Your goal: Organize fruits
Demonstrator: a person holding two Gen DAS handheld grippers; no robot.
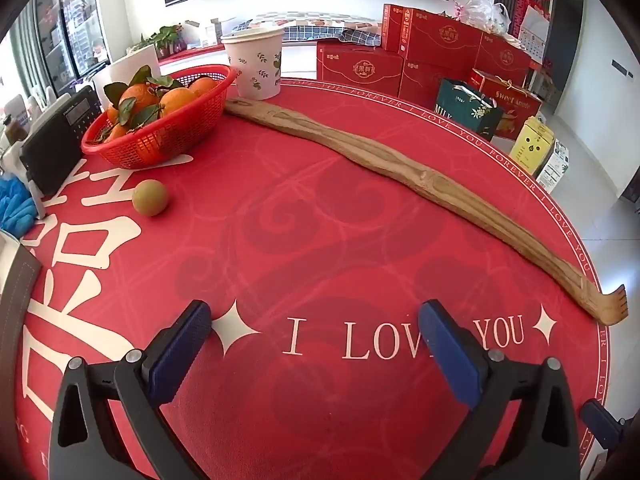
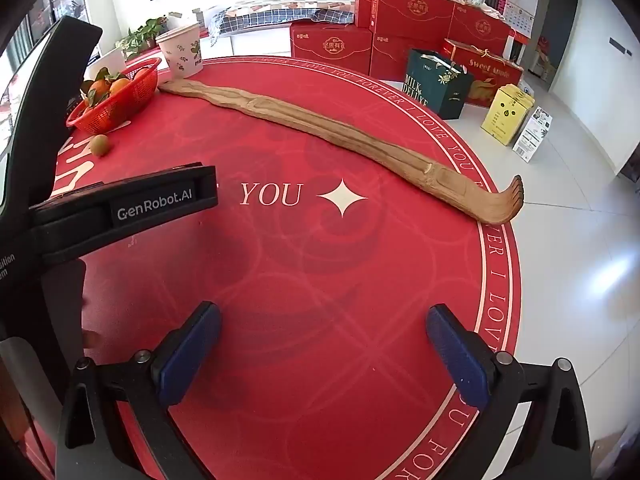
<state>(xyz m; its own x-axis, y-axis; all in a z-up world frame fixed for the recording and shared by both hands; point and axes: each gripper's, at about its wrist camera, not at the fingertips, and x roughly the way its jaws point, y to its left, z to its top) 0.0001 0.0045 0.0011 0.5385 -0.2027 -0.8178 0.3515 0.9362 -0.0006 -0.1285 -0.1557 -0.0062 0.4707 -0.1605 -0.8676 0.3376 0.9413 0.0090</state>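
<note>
Left wrist view: the round greenish-brown fruit (image 1: 149, 197) lies loose on the red printed tablecloth (image 1: 320, 240), just in front of the red plastic mesh basket (image 1: 168, 136) of leafy oranges (image 1: 176, 98), ahead and left of the left gripper (image 1: 316, 320). Its jaws are spread wide, empty. The right gripper (image 2: 324, 326), likewise spread and empty, sits farther off, so the left looks nearer. Being round, the fruit has no long axis.

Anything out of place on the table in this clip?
One greenish-brown fruit lies loose on the red tablecloth, apart from the red basket holding the oranges. A long wooden back scratcher also lies across the table.
</note>
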